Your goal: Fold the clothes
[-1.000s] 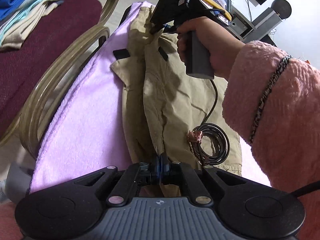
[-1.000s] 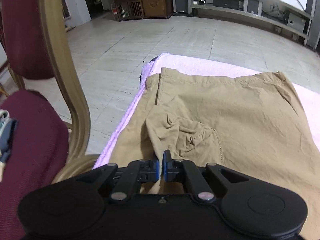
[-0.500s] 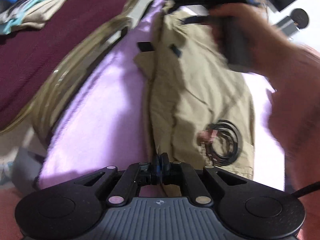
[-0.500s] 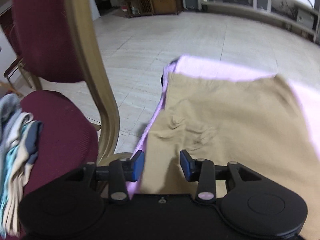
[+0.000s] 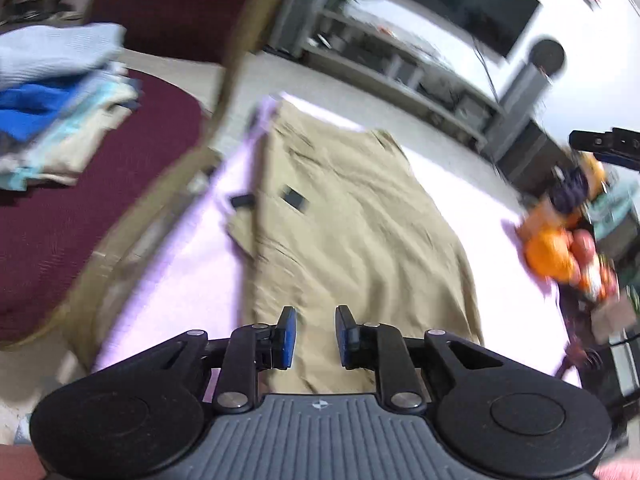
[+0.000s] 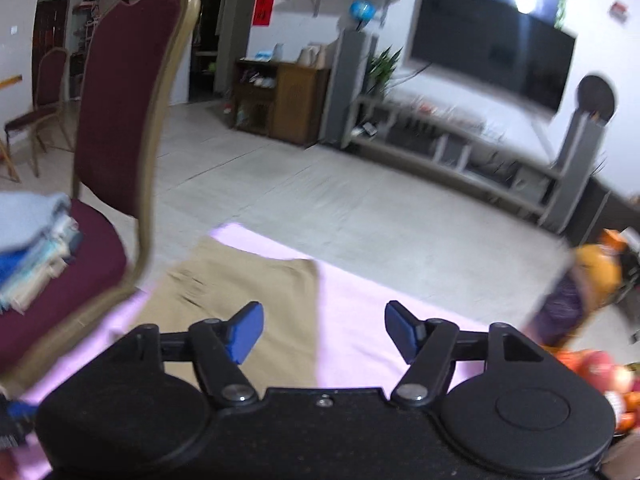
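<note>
The khaki trousers lie folded flat on the pink towel, and their far part shows in the right wrist view as khaki trousers on the pink towel. My left gripper hovers open over the trousers' near edge with nothing between its blue pads. My right gripper is raised and wide open, empty, above the towel beside the trousers' right edge. Both views are motion-blurred.
A maroon chair with a gold frame stands at the left, holding a stack of folded clothes. Orange and red items sit at the towel's right edge. Tiled floor and a TV shelf lie beyond.
Both grippers let go of the trousers and opened. They lifted and pulled back, and the right gripper left the left wrist view. The trousers now lie flat.
</note>
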A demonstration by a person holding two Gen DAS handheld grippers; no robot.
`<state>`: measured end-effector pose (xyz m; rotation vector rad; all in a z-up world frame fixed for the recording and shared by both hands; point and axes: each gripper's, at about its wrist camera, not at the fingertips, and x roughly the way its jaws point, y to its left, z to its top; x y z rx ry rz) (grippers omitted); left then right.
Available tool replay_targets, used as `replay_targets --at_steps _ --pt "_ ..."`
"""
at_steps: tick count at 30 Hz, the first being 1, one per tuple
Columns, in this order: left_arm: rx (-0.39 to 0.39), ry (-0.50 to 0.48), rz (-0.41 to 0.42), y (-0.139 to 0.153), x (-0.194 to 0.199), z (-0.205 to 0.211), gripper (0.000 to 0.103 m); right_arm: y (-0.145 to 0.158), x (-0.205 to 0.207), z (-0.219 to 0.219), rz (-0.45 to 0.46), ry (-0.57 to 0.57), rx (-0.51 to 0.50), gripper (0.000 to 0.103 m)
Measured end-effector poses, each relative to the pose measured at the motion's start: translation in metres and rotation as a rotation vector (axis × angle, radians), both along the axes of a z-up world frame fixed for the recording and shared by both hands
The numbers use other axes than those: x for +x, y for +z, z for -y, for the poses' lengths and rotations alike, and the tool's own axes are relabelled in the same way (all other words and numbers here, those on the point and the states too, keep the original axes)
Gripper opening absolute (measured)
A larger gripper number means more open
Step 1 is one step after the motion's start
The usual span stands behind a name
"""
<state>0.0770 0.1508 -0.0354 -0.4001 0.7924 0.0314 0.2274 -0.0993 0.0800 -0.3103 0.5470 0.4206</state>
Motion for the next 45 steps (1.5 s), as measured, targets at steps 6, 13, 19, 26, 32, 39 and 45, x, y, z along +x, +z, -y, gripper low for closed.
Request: replay_targets --at_steps 6,13,19,26,32,39,45 --pt "0.135 0.003 -0.051 -0.007 0.029 0.025 0.030 -0.091 0.013 0.059 -0.181 -0.084 0.253 0.067" --pt "0.241 0.117 -0.063 0.008 0.102 -0.023 0.037 -0.171 0.043 0.069 -0.523 -0.008 0.615 0.016" --pt "0.304 0.035 -0.045 -0.022 0.139 -0.028 0.023 -0.184 0.046 0.037 -0.557 0.143 0.594 0.018" --pt "0.287 0.085 -0.157 -0.042 0.141 -0.039 0.023 -0.222 0.060 0.038 -0.677 0.072 0.597 0.009" --pt "0.342 0.217 -0.167 -0.024 0.108 -0.037 0.017 -0.211 0.063 0.076 -0.634 -0.096 0.684 0.012" --pt "0.177 -0.168 -0.044 -0.026 0.103 0.012 0.019 -0.211 0.050 0.041 -0.776 0.139 0.827 0.029" --pt "0.213 -0.275 -0.135 -0.050 0.103 0.029 0.019 -0.243 0.042 0.030 -0.933 0.104 0.776 0.001"
